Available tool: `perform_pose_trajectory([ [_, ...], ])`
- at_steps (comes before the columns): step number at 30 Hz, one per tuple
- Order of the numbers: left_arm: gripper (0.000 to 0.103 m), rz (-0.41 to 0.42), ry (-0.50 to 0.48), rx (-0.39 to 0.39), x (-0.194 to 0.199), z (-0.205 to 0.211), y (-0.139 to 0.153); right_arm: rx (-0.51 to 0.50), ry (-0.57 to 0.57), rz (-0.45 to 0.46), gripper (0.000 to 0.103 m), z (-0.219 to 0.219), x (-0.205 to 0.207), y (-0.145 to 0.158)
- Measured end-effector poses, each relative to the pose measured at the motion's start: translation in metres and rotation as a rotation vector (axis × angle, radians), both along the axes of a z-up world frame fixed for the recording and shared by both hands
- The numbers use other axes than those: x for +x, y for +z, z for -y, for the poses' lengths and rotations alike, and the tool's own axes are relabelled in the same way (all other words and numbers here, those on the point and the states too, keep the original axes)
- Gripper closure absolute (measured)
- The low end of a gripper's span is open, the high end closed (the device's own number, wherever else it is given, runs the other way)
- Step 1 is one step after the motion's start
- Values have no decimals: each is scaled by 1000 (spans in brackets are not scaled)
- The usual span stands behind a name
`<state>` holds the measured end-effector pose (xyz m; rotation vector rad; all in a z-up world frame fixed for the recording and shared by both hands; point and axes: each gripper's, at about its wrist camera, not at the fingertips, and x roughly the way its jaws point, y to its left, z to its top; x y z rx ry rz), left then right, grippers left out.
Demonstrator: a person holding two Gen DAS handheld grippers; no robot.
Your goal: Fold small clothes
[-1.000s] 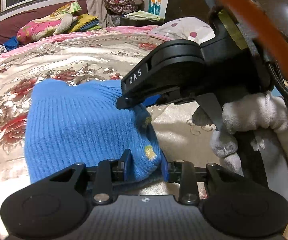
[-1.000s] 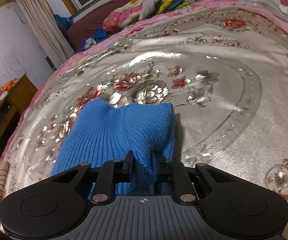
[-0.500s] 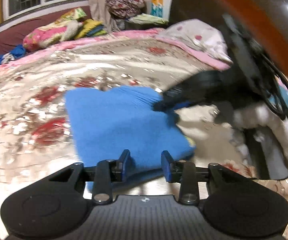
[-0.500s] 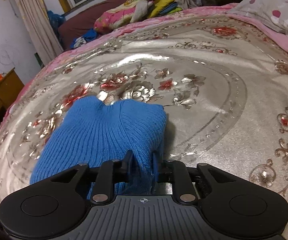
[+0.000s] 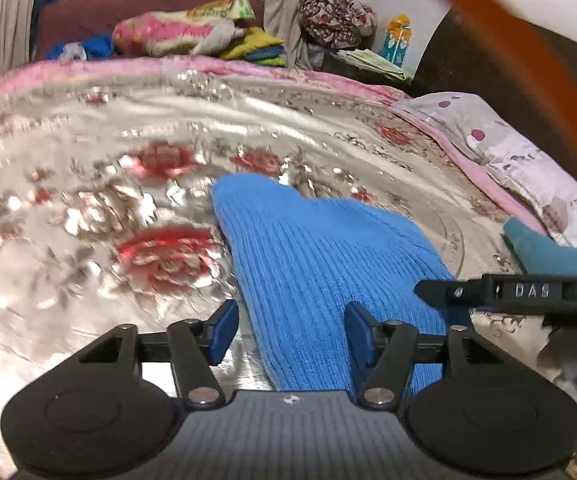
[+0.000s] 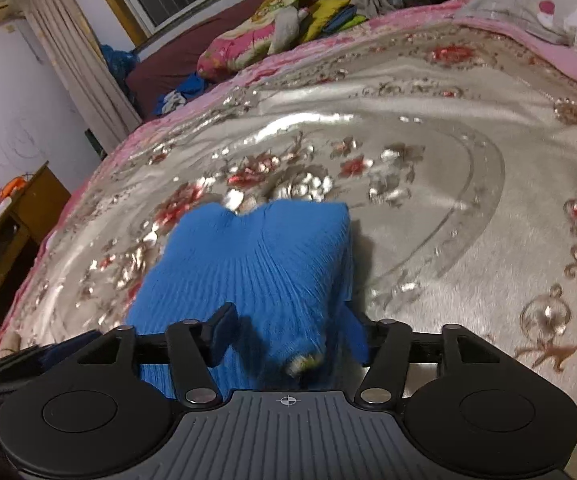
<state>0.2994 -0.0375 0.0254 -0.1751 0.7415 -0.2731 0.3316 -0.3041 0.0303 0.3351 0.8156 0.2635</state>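
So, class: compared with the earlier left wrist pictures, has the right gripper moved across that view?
Yes. The right gripper, earlier over the blue knit garment high in the frame, now sits low at the right edge, by the garment's near corner, jaws just opened.

Both wrist views sit low and close over the floral bedspread (image 5: 160, 248), tilted downward toward the window wall at twelve o'clock; each has the blue knit garment (image 6: 256, 264) nearest; the left view catches the right gripper (image 5: 440, 292) at three o'clock.

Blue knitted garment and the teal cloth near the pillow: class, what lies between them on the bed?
In the left wrist view, only bare floral bedspread separates the blue knitted garment from the teal cloth.
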Motion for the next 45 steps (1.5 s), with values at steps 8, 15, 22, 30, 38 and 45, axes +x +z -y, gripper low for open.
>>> perform_pose_trajectory([
  [8, 37, 17, -30, -104, 3, -16, 2, 203, -22, -77, 43, 23, 3, -23],
  [15, 33, -56, -15, -206, 21, -13, -22, 282, -7, -102, 31, 26, 9, -35],
  [22, 35, -71, -50, -264, 17, -15, -23, 291, 17, -94, 39, 12, 10, -35],
  [30, 40, -87, -117, -238, -28, -21, -10, 336, 33, -118, 62, 6, -9, -25],
  [38, 40, -121, -150, -127, -105, -20, -14, 284, 104, -184, 62, -8, -88, -16],
  [45, 40, -41, -75, -35, -129, -19, 4, 188, 36, -154, 53, -8, -121, -12],
])
